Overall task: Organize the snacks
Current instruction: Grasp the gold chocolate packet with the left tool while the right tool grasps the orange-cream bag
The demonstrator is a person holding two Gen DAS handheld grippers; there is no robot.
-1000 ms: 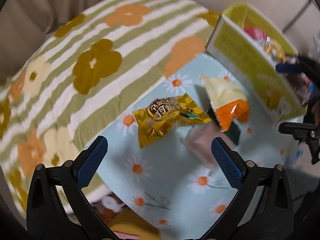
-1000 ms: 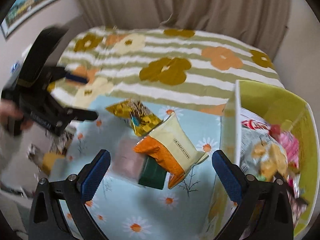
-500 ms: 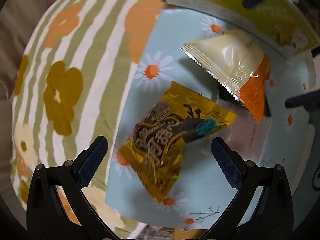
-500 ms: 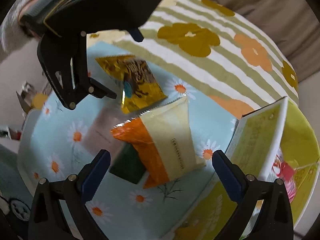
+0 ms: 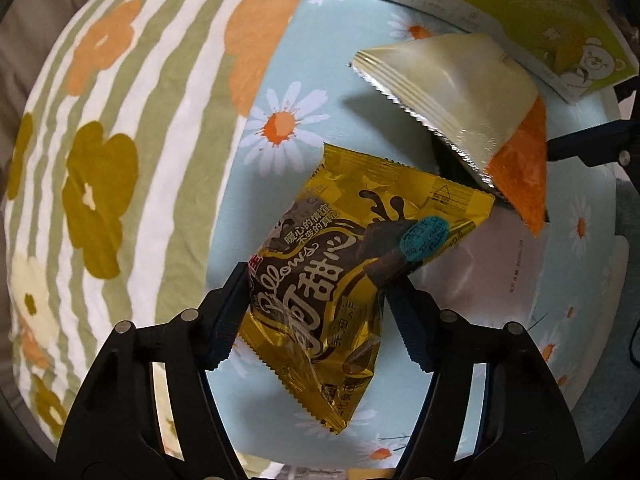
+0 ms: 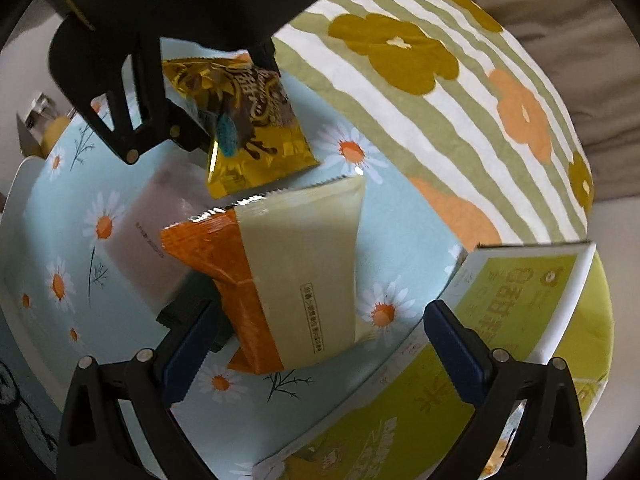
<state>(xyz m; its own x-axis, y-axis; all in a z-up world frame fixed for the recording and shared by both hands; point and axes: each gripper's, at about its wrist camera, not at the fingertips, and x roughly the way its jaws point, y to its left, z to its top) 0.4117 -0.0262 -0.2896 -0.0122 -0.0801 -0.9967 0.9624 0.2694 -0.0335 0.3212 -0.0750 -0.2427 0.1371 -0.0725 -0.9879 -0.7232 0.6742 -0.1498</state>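
My left gripper [image 5: 316, 316] is shut on a gold-and-brown snack bag [image 5: 340, 280], its fingers pressing both sides of the bag. The same bag shows in the right wrist view [image 6: 248, 120] with the left gripper [image 6: 230, 98] on it. A cream-and-orange snack bag [image 6: 288, 280] lies on the daisy-print table [image 6: 60, 280], partly on a pink packet [image 6: 148, 240] and a dark green packet [image 6: 188, 312]. My right gripper [image 6: 316, 344] is open, its fingers on either side of the cream-and-orange bag's near end. The yellow-green box [image 6: 520, 320] stands to the right.
A green-striped flowered bedspread [image 5: 120, 140] lies beyond the table's far edge. The yellow-green box [image 5: 500, 12] stands close behind the cream-and-orange bag [image 5: 452, 96]. The table's near edge drops off toward clutter at the left in the right wrist view.
My left gripper moved down to the gold bag and closed on it. My right gripper moved closer to the cream-and-orange bag, staying open.
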